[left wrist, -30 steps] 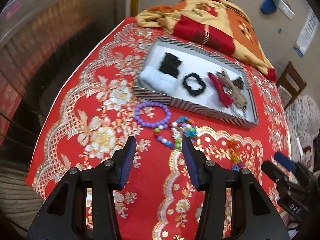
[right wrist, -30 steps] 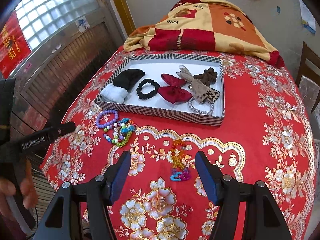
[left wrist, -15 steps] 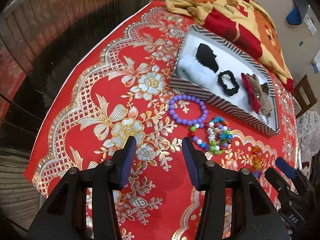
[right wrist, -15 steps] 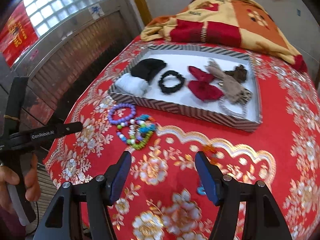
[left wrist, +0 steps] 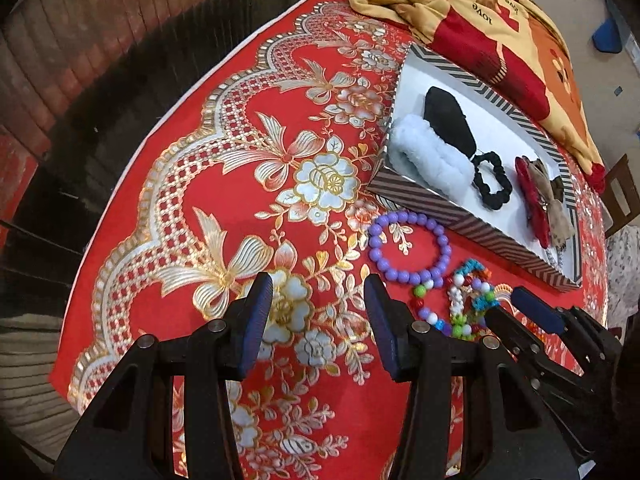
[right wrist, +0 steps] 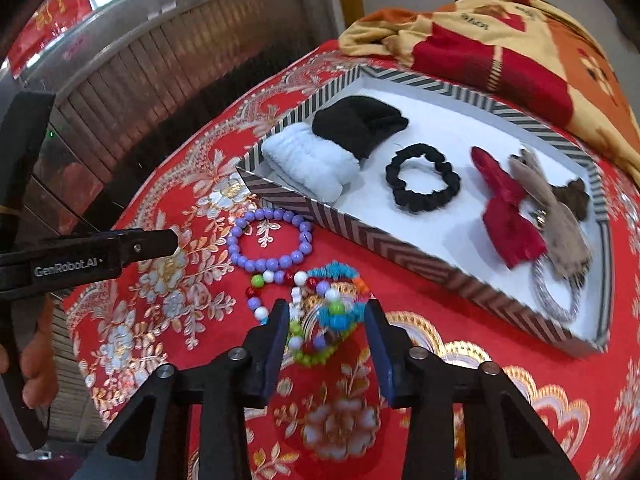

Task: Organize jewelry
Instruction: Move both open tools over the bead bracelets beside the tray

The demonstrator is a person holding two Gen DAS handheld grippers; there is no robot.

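Where round glossy beads (right wrist: 320, 312) pile, cloth (right wrist: 340, 408) shines.

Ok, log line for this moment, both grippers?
left gripper: open, empty, over tablecloth | right gripper: fingers just closing around multicoloured bead bracelets, grip unconfirmed | purple bracelet: untouched beside tray

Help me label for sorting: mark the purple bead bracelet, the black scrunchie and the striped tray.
purple bead bracelet (right wrist: 269, 264), right wrist view, near beads.
black scrunchie (right wrist: 451, 179), right wrist view, right side.
striped tray (right wrist: 380, 243), right wrist view, near wall.
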